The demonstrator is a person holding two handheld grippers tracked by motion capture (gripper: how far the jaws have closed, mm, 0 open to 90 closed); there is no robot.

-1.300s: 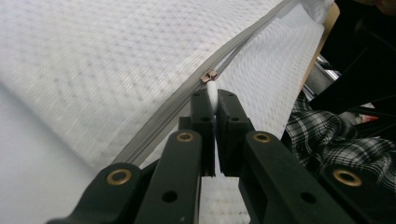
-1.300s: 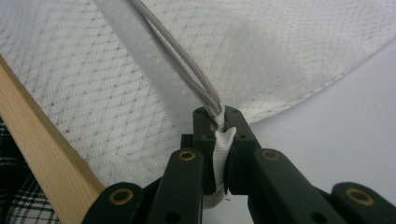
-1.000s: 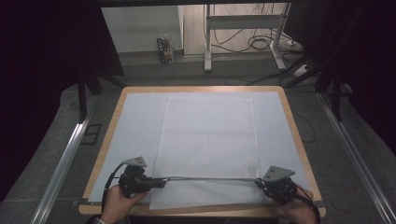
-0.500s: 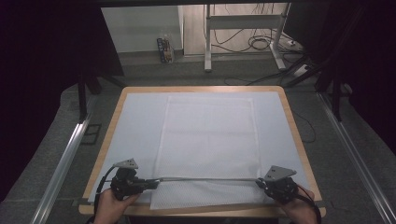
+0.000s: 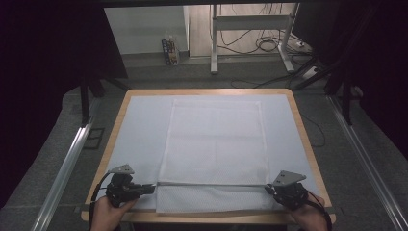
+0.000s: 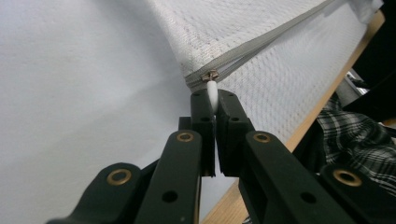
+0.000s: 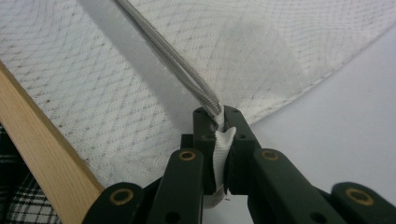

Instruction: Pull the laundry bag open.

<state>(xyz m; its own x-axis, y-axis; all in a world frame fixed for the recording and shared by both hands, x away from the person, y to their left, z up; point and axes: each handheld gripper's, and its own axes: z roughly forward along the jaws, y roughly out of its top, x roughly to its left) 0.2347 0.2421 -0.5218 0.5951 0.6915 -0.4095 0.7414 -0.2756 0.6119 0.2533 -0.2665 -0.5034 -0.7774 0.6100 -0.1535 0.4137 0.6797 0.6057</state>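
A counter [image 5: 120,125] with a wooden rim and a pale blue-white top takes up the middle of the high view. Beyond its far edge, at the top centre of the frame, a white metal stand [image 5: 250,36] rises from the grey floor [image 5: 385,159], with dark cables [image 5: 269,44] coiled behind it. A small carton [image 5: 170,51] stands against the white wall [image 5: 144,29] at upper left of centre. Metal rails [image 5: 65,166] run down both lower sides of the frame. Checked cloth [image 6: 359,135] shows at the right edge of the left gripper view.
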